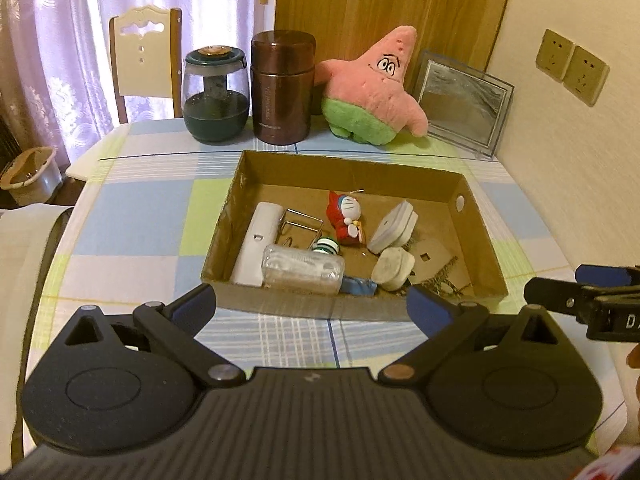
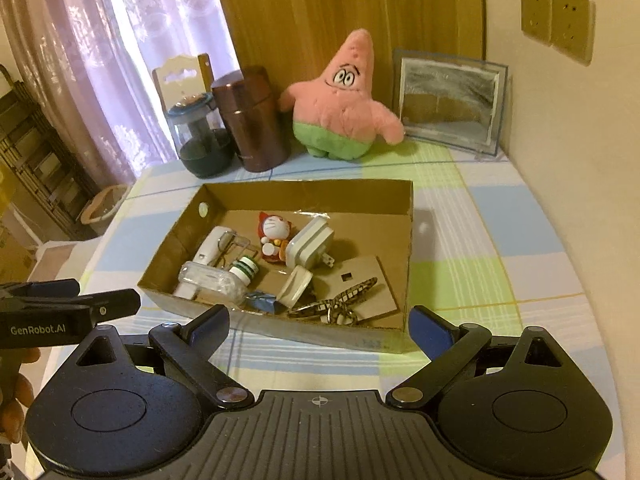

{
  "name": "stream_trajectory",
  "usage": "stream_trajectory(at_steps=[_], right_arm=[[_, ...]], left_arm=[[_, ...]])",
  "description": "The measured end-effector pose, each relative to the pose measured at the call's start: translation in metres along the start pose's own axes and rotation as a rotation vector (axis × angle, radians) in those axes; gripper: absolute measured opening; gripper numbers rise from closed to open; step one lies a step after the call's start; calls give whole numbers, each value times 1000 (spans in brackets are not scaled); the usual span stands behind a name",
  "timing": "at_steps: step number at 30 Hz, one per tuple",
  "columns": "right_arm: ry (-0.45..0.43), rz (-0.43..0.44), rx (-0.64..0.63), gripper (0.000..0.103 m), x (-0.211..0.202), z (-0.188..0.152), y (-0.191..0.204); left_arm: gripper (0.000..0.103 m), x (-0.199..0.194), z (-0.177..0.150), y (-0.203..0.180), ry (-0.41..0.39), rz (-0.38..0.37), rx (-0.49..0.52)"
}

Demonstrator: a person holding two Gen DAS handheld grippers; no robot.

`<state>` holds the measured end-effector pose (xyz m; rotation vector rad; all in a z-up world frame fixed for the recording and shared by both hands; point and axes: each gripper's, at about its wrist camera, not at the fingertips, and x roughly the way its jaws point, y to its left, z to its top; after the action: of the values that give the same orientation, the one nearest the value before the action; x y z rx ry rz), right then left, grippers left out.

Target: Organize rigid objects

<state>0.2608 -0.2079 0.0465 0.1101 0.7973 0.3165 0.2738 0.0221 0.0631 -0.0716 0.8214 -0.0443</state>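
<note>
Left gripper [image 1: 310, 306]: jaws spread wide and gripping nothing, poised just short of the near wall of the cardboard box [image 1: 486, 240]; seen from the right wrist, its side arm reads "GenRobot.AI"

Right gripper [image 2: 318, 322]: likewise splayed and empty, level with the left one before the same wall; in the left wrist view its body shows white letters "DA", the rest cut off

Box contents: a white oblong device [image 1: 256, 240], a wire clip [image 1: 304, 226], a clear plastic case [image 1: 304, 272], a green-striped cap [image 2: 245, 269], a red-suited Doraemon figure [image 2: 273, 236], a white plug adapter [image 2: 310, 242], a round white piece [image 1: 390, 270], a blue item [image 1: 360, 285] and a patterned clip [image 2: 340, 300] on a card

Table [image 2: 500, 248]: checked cloth in blue, green and white

Back row: glass jar [image 1: 214, 98], brown flask [image 1: 282, 88] with lettering too faint to read, perhaps a brand name, Patrick Star plush [image 1: 376, 88], framed picture [image 1: 464, 102]
</note>
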Motion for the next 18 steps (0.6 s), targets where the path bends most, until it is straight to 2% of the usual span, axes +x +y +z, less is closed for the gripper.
stream_trajectory(at_steps=[12,18], right_arm=[[-55,-2,43,94,-45,-35,2],[-80,-12,16,94,-65,-54,9]], left_arm=[[100,-48,-38,-5,-50,28,7],[100,-69,-58,-12,-68,33,17]])
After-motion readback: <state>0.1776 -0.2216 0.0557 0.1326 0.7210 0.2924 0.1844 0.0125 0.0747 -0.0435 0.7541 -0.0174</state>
